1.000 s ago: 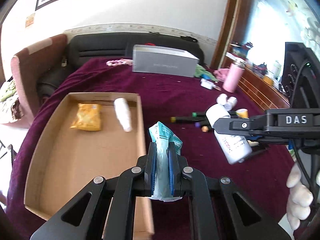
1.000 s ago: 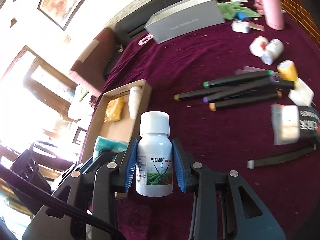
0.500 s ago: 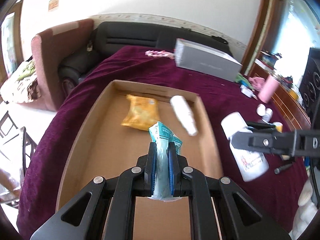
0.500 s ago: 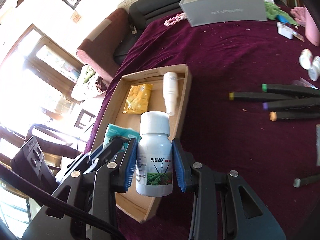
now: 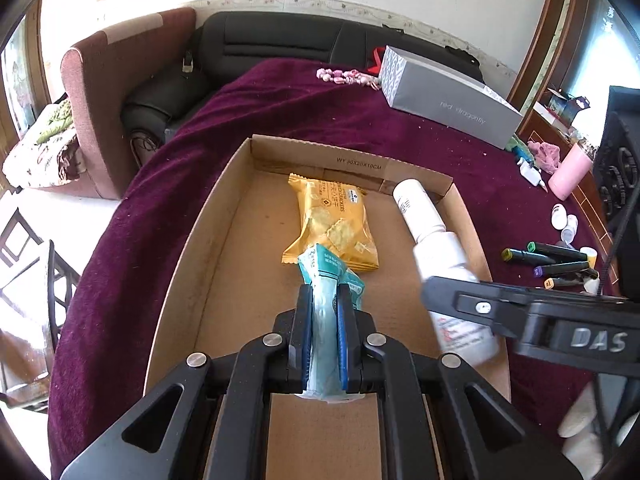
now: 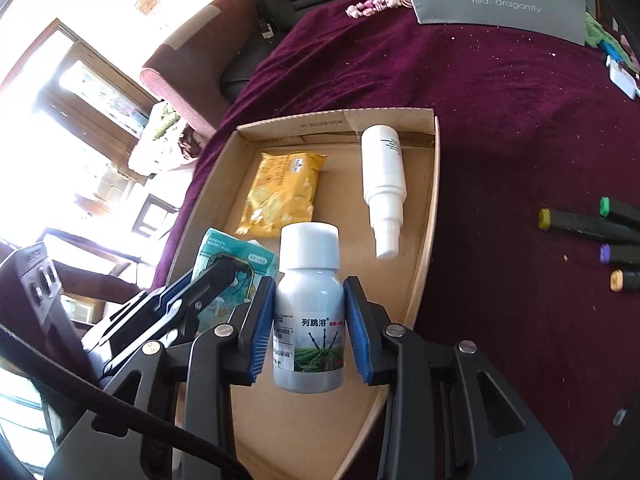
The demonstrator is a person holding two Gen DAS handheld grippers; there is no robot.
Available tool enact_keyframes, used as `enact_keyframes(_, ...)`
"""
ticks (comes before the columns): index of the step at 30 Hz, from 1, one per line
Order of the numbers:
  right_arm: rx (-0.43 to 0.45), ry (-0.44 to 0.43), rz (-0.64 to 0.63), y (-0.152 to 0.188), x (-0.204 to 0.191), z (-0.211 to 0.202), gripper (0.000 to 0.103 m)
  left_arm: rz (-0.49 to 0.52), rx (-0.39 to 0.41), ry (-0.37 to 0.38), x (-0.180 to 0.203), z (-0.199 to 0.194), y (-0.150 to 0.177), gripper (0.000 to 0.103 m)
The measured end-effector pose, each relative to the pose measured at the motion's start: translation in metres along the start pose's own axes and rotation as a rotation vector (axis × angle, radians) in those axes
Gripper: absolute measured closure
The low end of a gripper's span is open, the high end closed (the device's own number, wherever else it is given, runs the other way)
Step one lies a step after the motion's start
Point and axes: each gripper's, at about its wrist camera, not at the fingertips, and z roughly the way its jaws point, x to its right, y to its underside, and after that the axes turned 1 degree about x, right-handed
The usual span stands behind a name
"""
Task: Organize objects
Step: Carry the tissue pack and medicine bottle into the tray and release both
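1. Left wrist view: a teal packet is clamped in the left claw, above the cardboard box holding a yellow snack bag and spray bottle.
2. Right wrist view: a white bottle is gripped by the right claw, above the box's near end; markers lie on the table.

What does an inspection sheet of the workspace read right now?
Surface: maroon cloth over the table.
Job's things: cardboard tray holds a yellow cracker packet and a white spray bottle, both lying flat.
Clutter: markers, grey box, pink cup, pink beads.
Grippers: left hand-held gripper shut on a teal packet; right hand-held gripper shut on a white-capped bottle; both over the tray.
Cables: black cable by the left gripper.
Surroundings: black sofa, armchair, bright windows.
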Motion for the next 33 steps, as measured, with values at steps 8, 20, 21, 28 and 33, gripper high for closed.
enact_keyframes(8,-0.023,0.010,0.023,-0.012,0.009,0.020,0.070,-0.006,-0.032,-0.004,-0.001,0.007,-0.006,0.094)
enact_keyframes(20,-0.006,0.032,0.014,-0.022,0.010,0.026,0.070,-0.024,-0.052,-0.024,0.003,0.019,-0.006,0.090)
enact_keyframes(21,-0.004,0.037,0.011,-0.022,0.010,0.026,0.070,-0.025,-0.055,-0.026,0.003,0.019,-0.005,0.090)
enact_keyframes(28,-0.004,0.054,-0.015,-0.017,0.005,0.025,0.070,-0.052,-0.063,-0.033,-0.001,0.018,-0.001,0.088)
enact_keyframes(33,-0.002,0.055,-0.028,-0.012,0.002,0.025,0.070,-0.064,-0.059,-0.037,0.001,0.014,0.004,0.087)
